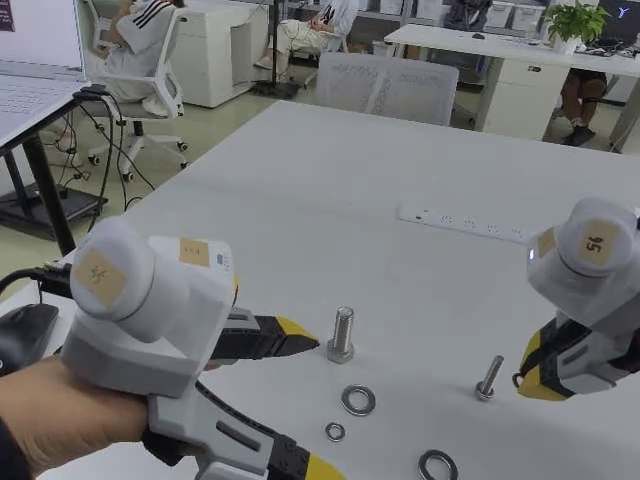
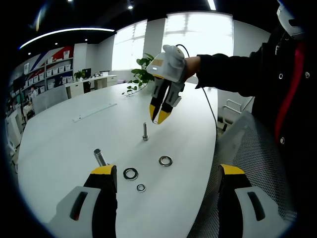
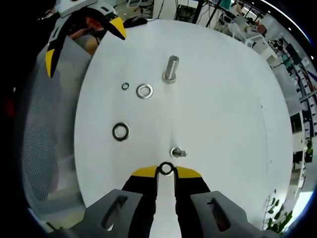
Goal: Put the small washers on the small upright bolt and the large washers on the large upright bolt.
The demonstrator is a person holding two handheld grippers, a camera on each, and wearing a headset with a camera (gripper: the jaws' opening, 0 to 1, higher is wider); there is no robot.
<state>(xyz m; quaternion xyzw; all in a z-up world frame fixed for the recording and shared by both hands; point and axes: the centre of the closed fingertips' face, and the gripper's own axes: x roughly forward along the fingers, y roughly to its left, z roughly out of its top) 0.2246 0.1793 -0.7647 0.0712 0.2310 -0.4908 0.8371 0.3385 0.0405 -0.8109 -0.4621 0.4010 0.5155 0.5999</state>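
Right gripper view: right tongs (image 3: 166, 172) pinch washer (image 3: 167, 164), partly hidden between tips; left tongs (image 2: 168, 171) spread.

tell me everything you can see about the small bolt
The small bolt looks like silvery metal and stands on its head on the white table, threaded shank up, with no washer visible on it. Only the table touches it. The right gripper hovers beside it, shut on a small washer.
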